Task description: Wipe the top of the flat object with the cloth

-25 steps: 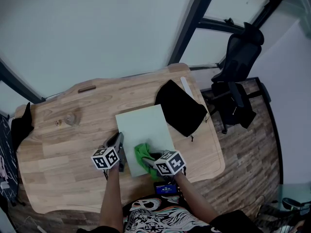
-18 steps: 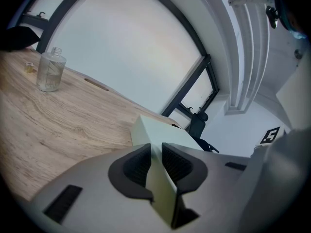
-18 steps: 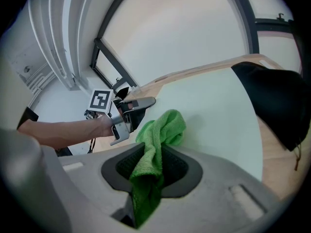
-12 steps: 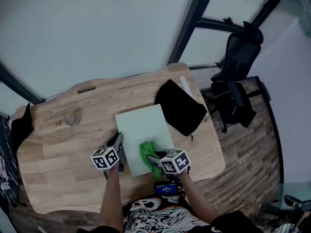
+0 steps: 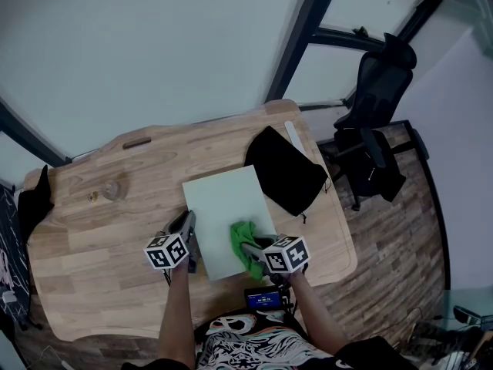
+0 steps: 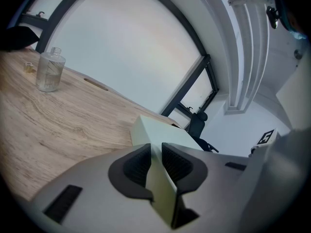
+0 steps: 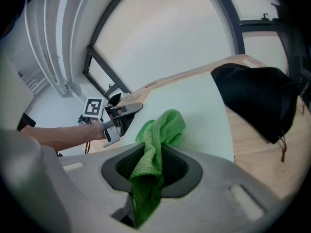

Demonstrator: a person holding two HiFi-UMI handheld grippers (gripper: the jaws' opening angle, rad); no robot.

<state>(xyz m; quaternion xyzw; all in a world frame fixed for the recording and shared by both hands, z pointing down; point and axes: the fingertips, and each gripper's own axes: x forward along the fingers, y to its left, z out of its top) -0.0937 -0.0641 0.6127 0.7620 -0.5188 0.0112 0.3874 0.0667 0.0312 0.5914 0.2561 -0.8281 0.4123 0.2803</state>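
Pale green flat board (image 5: 223, 203) lying flat on the near middle of the wooden table (image 5: 100, 230), long side running near to far, near end close to the table's near edge. On its top, at the near right corner, a bright green cloth (image 5: 243, 236), bunched up and touching the surface.

Cloth pinched in the right gripper (image 7: 151, 165): jaws pressed onto a fold of the fabric, one end hanging down between them, the other spilling forward onto the board. Marker cube of that gripper just near and right of the cloth in the head view.

Left edge of the board, toward its near end, clamped by the left gripper (image 6: 156, 166): both ribbed pads closed on the thin pale edge, the board's slab stretching away beyond them. Gripper body lying along that left edge in the head view, marker cube at its near end, a bare forearm (image 5: 179, 314) behind it.

Just right of the board's far half, a black pouch (image 5: 286, 172), slack, with a cord trailing at its near right corner; touching the board or only beside it, hard to tell. Beyond the pouch, by the table's far right edge, a narrow white strip (image 5: 295, 139).

Well to the left, a clear glass bottle (image 6: 50, 69) standing upright, a small pale item just left of it. Off the table's right side, a black office chair (image 5: 377, 129) on wood-patterned floor.
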